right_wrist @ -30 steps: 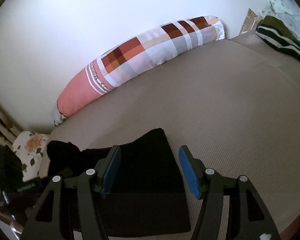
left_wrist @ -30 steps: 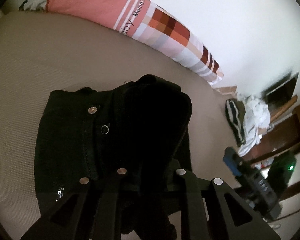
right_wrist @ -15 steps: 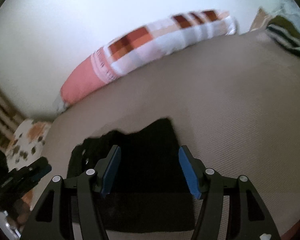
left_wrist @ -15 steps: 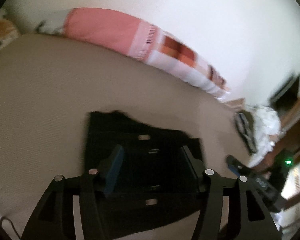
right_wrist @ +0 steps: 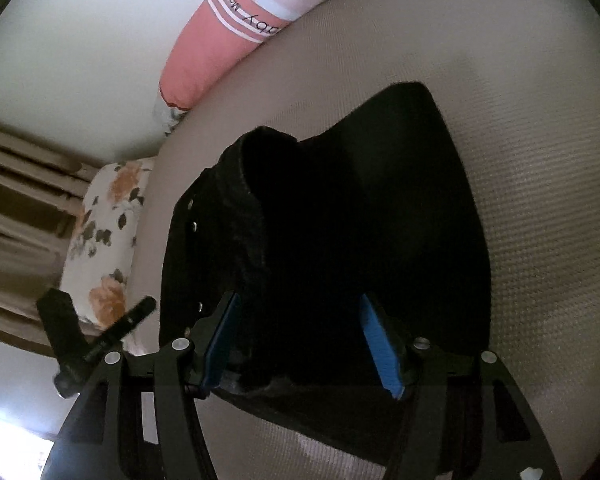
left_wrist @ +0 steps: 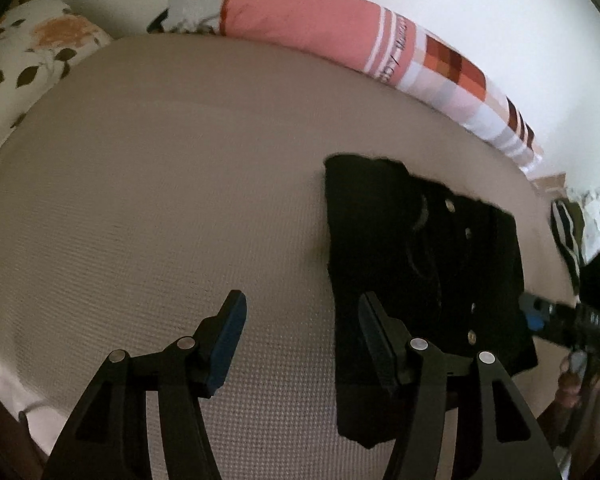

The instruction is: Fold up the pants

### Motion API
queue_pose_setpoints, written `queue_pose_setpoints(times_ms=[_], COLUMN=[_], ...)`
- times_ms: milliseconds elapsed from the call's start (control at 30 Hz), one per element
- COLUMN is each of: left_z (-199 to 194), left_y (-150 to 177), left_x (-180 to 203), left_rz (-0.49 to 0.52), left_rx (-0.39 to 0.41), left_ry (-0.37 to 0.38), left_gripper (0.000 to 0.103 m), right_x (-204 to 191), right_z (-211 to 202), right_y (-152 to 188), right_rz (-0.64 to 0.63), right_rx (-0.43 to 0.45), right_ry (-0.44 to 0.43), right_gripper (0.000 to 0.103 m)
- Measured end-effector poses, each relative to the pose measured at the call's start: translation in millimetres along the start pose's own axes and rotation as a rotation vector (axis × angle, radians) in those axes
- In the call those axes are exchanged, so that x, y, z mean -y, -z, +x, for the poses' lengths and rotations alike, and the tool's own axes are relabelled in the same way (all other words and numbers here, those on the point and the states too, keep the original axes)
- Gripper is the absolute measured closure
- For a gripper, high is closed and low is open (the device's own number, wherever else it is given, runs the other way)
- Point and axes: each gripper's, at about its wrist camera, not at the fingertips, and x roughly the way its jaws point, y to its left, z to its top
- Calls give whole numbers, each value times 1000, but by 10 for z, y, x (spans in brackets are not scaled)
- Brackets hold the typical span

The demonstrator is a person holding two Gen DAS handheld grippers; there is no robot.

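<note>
A long pillow [left_wrist: 340, 36], pink at one end and checked in orange, red and grey at the other, lies along the white wall [left_wrist: 480, 8] at the far side of the bed [left_wrist: 160, 200]. A white pillow with orange flowers and dark leaves [left_wrist: 24, 60] sits at the bed's corner, just beside the pink end. Past the other end of the bed there is a heap of clothes [left_wrist: 580, 224], some of it striped dark and white; it is blurry there. The bed has a tan cover with a tiny bumpy weave. The black pants [left_wrist: 420, 264] lie flat on it, folded into a thick dark pile with little metal buttons showing on top. In the right wrist view the pants [right_wrist: 360, 220] fill the middle, and one layer humps up at the far-left edge. Nothing sits on top of the pants. The left tongs [left_wrist: 302, 340] point down at the bed, spread apart with nothing between them; they have just been opening. One finger is over the bare cover and the other is over the near-left edge of the pants. The right tongs [right_wrist: 302, 340] also tip down, low over the pants, spread apart with the dark cloth showing in the gap; the blue pads do not look like they press on it. The right tongs [left_wrist: 540, 316] peek in at the right edge of the left wrist view.
</note>
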Motion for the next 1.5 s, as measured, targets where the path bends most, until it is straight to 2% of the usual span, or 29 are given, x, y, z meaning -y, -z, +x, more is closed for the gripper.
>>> queue_pose_setpoints(times_ms=[333,500,533,567,633,867,967,1067,1133,1233,1300,1500], left_z=[117,191,205,206,196,45,-3,-17,-11,69,186,553], left_y=[47,39,28,22,-2,-185,-296,-387,-412,-420,-403,-303], left_x=[108,118,123,120,108,182,290,437,550,683,729,755], left_rz=[27,29,29,26,10,14,35,67,95,137,148,199], left_rx=[-18,-30,-32,-35,-40,12,33,45,51,41,13,-63], left_ry=[4,1,2,5,21,25,36,51,48,33,20,-59], left_gripper=[43,42,42,42,42,42,42,42,42,42,42,41], right_x=[-7,-74,-80,-110,-218,-698,-749,-591,-353,-1,170,270], right_z=[245,408,416,414,324,-219,-453,-579,-610,-564,-474,-362], right_y=[-385,-541,-555,-550,-525,-431,-442,-423,-403,-387,-382,-403], right_rz=[-28,-58,-51,-47,-72,-132,-132,-88,-18,36,57,44], right_rx=[8,-10,-17,-22,13,120,160,183,196,209,181,169], right_ry=[-93,-110,-108,-117,-98,-59,-44,-13,12,129,164,172], right_gripper=[46,64,78,87,92,94,94,94,94,94,94,93])
